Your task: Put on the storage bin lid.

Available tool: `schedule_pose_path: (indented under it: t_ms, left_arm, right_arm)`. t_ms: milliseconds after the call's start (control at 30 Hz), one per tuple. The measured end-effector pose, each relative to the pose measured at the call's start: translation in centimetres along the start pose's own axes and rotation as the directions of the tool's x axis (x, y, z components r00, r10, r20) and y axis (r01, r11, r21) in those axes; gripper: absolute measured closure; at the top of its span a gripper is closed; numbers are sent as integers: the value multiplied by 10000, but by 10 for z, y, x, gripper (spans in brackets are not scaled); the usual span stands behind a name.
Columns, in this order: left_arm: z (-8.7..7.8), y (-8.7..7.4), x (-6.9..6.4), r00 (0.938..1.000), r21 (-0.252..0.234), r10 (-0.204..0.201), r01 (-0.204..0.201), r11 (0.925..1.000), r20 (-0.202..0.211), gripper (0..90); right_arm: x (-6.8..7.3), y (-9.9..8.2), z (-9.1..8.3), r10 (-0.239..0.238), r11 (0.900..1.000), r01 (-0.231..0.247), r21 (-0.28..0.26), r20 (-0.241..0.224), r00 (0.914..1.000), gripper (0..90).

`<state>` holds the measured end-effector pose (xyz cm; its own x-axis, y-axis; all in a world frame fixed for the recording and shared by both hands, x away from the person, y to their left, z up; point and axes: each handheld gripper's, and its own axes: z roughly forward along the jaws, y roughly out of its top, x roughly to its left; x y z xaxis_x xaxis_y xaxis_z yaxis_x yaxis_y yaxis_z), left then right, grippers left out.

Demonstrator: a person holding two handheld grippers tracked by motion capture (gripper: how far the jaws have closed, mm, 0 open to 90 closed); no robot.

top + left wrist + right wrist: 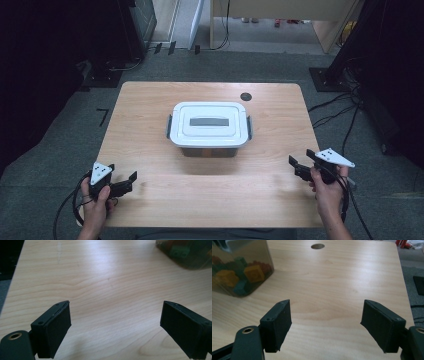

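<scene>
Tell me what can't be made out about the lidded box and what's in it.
- High view: the white lid hides the contents of the box.
- Right gripper view: coloured bricks show through the clear wall, blurred; their count is unclear, and the frame edge crops the box.
- Left gripper view: one blurred box corner, cropped by the frame edge.
- Whether the side latches are locked: too small.

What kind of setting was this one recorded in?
Probably a lab or recording room: a lone wooden table on grey carpet, dark equipment stands with trailing cables at the sides, and a lidded plastic box of coloured bricks set out centrally.
</scene>
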<state>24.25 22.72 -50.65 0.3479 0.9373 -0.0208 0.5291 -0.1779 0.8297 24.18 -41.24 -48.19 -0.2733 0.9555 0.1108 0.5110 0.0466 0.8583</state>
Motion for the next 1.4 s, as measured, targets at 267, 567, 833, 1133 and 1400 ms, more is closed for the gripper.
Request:
schedule_pose_path:
  t_ms: [267,567,833,1133,1400]
  left_arm:
    - [-3,-6,4,9995,158,79,-74,9998,-300,97]
    - [1,-8,1,9994,454,204,-190,9988,-289,97]
    - [10,-7,-2,9980,1554,494,-428,9869,-391,99]
    - [12,-6,1,9997,1666,138,-99,9860,-222,97]
    - [12,-6,1,9996,1666,115,-72,9860,-252,98]
  right_arm:
    - [0,-31,-9,-49,9984,42,564,128,9999,243]
    - [-4,-58,-24,221,9941,-243,1054,225,9995,243]
    - [-1,-66,-31,-71,9858,3,1678,400,9992,242]
    - [6,-67,-28,-674,9763,591,2081,333,9972,193]
    - [6,-67,-27,-783,9739,710,2154,259,9966,156]
